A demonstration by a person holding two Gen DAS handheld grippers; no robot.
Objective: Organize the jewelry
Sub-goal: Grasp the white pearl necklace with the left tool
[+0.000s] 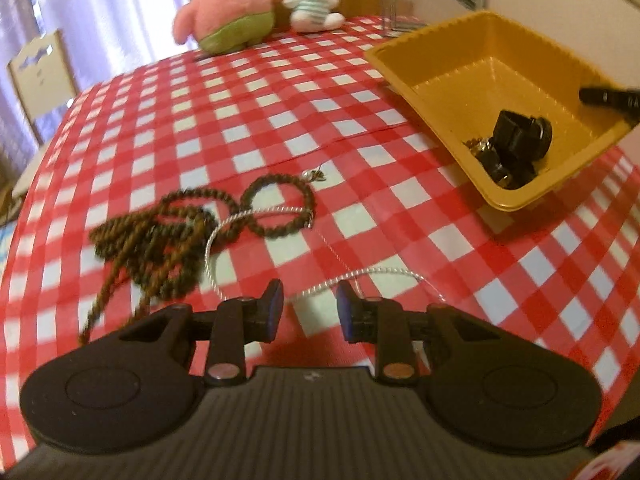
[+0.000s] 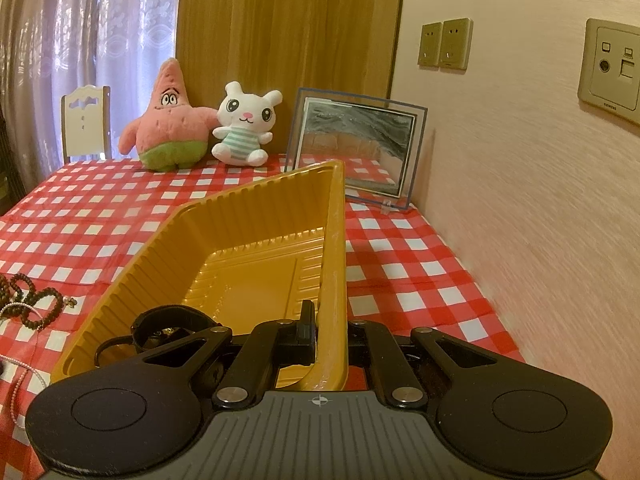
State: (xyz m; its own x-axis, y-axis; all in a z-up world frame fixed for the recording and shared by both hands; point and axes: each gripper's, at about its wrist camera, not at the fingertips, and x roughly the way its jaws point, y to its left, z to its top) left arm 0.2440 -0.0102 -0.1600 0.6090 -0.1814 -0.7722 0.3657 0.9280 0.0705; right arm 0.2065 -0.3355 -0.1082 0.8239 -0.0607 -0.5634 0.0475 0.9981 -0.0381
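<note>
Jewelry is part sorted: the yellow ribbed plastic tray (image 2: 248, 248) already holds a few dark pieces (image 1: 516, 148), while a tangle of brown beaded strands (image 1: 168, 236) and a thin silver chain (image 1: 360, 276) lie loose on the cloth. The right gripper (image 2: 324, 336) has its jaws clamped on the tray's near wall, steadying it. The left gripper (image 1: 310, 308) hangs over the chain with its jaws apart and nothing between them. The step in hand looks like the pickup of that chain. The next move likely calls for a low, careful pinch, since the chain is fine and lies across the beads.

The table wears a red-and-white checked cloth (image 1: 280, 92). Behind stand a wood panel (image 2: 288, 24), a pale curtain (image 2: 80, 40), a pink star plush (image 2: 168, 120), a white bunny plush (image 2: 246, 128) and a glass-framed picture (image 2: 356, 148).
</note>
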